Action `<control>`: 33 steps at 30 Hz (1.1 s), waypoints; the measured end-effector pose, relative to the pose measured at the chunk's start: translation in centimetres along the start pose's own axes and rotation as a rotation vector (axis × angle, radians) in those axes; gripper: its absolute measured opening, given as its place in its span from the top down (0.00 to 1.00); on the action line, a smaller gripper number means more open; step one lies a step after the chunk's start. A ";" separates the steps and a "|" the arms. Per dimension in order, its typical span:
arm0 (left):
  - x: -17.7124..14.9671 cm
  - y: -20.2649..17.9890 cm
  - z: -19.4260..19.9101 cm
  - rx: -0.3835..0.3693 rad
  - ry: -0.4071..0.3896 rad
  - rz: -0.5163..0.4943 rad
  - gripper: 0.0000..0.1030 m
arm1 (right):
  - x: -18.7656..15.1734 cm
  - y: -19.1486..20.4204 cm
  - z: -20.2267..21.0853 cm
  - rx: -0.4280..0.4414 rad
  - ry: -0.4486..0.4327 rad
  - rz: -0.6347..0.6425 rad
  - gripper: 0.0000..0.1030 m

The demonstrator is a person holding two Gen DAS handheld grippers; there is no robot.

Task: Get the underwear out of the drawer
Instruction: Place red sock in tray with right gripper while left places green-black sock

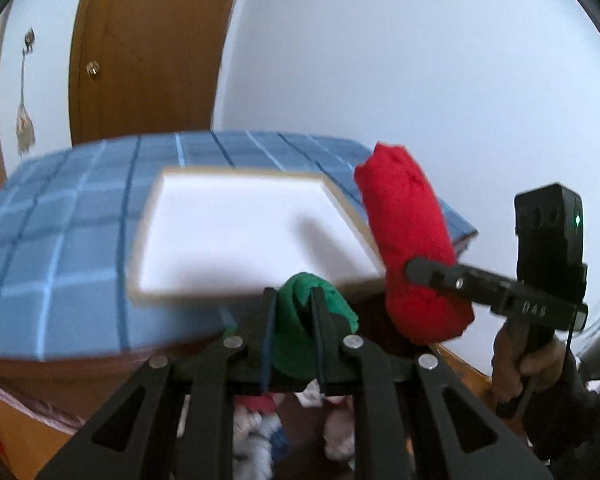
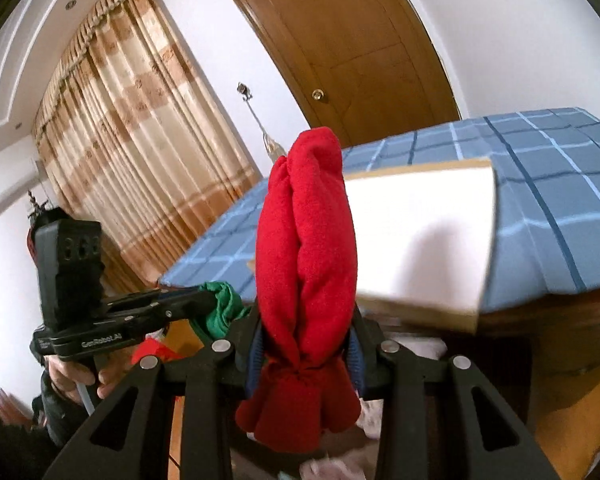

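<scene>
My left gripper [image 1: 294, 300] is shut on a rolled green piece of underwear [image 1: 300, 344], held up in front of the bed. The same green roll [image 2: 224, 308] shows at the left of the right wrist view, pinched by the left gripper [image 2: 208, 300]. My right gripper [image 2: 306, 334] is shut on a rolled red piece of underwear [image 2: 306, 248] that stands upright between its fingers. In the left wrist view that red roll [image 1: 412, 240] hangs at the right, clamped by the right gripper [image 1: 416, 270]. Below both grippers lies the open drawer [image 1: 300, 432] with several bundled clothes.
A white tray with a tan rim [image 1: 244, 232] lies on the blue checked bed cover [image 1: 60, 248], close behind both rolls. A wooden door [image 1: 148, 48] and a white wall stand behind the bed. Beige curtains [image 2: 132, 148] hang at the left. A hand [image 1: 528, 364] holds the right gripper's handle.
</scene>
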State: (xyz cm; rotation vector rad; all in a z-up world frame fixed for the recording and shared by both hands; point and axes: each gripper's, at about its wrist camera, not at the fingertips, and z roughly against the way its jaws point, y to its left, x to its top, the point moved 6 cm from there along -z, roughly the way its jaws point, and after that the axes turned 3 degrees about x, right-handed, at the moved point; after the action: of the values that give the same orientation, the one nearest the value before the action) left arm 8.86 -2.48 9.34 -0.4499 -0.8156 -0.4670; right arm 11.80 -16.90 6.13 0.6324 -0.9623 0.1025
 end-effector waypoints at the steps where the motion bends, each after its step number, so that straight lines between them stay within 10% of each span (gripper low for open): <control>1: 0.9 0.4 -0.5 0.007 -0.010 0.002 0.86 | 0.8 0.0 -0.8 0.004 -0.008 -0.016 0.64; 11: 9.4 6.3 -6.5 0.134 -0.089 0.058 0.90 | 6.8 -3.4 -9.2 -0.045 -0.035 -0.202 0.64; 21: 9.0 10.1 -10.3 0.184 0.017 0.122 0.88 | 7.6 -6.3 -16.9 -0.113 0.073 -0.268 0.64; 23: 8.2 9.7 -8.1 0.170 0.016 0.105 0.80 | 7.5 -6.5 -17.6 -0.118 0.083 -0.268 0.64; 27: 6.5 7.9 -5.9 0.072 0.061 0.102 0.19 | 7.1 -7.0 -18.0 -0.125 0.093 -0.272 0.64; 33: 2.5 5.0 -9.2 0.041 0.267 0.006 0.21 | 6.7 -7.2 -17.9 -0.140 0.076 -0.283 0.64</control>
State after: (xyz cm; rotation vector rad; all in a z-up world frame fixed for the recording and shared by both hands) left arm 18.46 -4.03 4.77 -0.3430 -0.5648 -0.4925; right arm 31.42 -14.30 0.87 0.6248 -0.7914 -0.1892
